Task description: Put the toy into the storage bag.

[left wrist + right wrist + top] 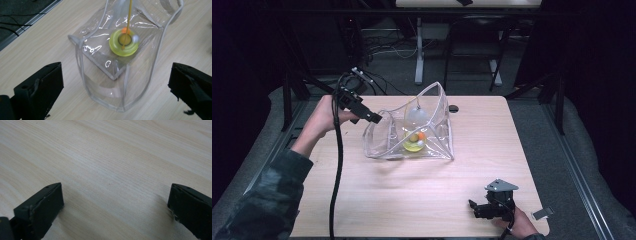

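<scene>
A clear soft-plastic tote bag with white piping stands at the centre of the high view on the pale wood-grain table, holding a translucent yellow ring toy with a small orange piece and a whitish ball beside it. The left gripper, at left centre of the high view, sits just beside the bag's left wall; its jaws stand wide apart with nothing pressed between them, the bag lying ahead of them in the left gripper view. The right gripper rests low at the lower right of the high view, well apart from the bag, jaws open over bare table. Judgement: the step in hand is handling the bag with the left gripper. To do it well, take hold on the stiff piped rim rather than the slack film, and avoid tipping the bag so the contents stay inside.
</scene>
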`<state>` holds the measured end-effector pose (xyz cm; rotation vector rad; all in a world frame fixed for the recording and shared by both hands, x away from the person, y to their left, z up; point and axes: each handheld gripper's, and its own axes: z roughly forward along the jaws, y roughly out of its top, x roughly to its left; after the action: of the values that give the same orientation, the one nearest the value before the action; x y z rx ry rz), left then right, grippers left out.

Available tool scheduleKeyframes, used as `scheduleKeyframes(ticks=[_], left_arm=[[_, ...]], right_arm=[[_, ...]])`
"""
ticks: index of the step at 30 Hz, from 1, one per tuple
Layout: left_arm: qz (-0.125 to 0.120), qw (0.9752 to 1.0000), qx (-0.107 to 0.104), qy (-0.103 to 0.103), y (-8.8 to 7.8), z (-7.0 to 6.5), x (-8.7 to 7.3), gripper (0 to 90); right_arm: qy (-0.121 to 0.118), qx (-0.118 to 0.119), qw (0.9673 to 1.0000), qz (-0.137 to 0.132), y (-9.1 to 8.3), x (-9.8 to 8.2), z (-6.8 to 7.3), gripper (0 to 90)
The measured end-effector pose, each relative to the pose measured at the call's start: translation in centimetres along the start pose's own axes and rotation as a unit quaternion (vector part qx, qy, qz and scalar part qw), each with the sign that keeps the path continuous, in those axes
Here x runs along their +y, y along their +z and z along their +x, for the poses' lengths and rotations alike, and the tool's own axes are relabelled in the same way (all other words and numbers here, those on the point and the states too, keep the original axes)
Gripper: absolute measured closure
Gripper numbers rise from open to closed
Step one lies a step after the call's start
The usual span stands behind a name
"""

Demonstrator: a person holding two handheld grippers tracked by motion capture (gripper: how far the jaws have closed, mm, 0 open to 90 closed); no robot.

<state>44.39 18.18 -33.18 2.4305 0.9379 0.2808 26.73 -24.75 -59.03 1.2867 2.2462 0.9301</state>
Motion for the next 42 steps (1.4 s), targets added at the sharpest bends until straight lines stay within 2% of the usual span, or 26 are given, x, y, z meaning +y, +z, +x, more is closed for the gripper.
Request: scheduleKeyframes(ticks=[6, 17, 22, 28, 38, 42], left_arm=[[-0.012, 0.9999, 0.008, -0.006, -0.9, 0.1, -2.9, 0.0], [-0.017, 0.9994, 0.016, -0.027, -0.6, 0.3, -7.9, 0.0], [-0.013, 0.9991, 0.016, -0.036, 0.1, 0.2, -10.1, 0.0], [0.004, 0.9988, 0.008, -0.048, 1.5, 0.1, -12.8, 0.0], [0.012, 0.9971, 0.008, -0.075, 3.9, -0.1, -16.9, 0.0], [0.007, 0.9961, 0.003, -0.088, 4.6, -0.1, -18.3, 0.0]], right_arm=[[0.000, 0.000, 1.0000, 0.000, 0.0, 0.0, 0.0, 0.0], [0.000, 0.000, 1.0000, 0.000, 0.0, 0.0, 0.0, 0.0], [0.002, 0.003, 1.0000, -0.001, 0.0, 0.0, 0.0, 0.0], [0.001, 0.002, 1.0000, 0.000, 0.0, 0.0, 0.0, 0.0], [0.001, 0.002, 1.0000, 0.000, 0.0, 0.0, 0.0, 0.0], [0.002, 0.002, 1.0000, -0.001, 0.0, 0.0, 0.0, 0.0]])
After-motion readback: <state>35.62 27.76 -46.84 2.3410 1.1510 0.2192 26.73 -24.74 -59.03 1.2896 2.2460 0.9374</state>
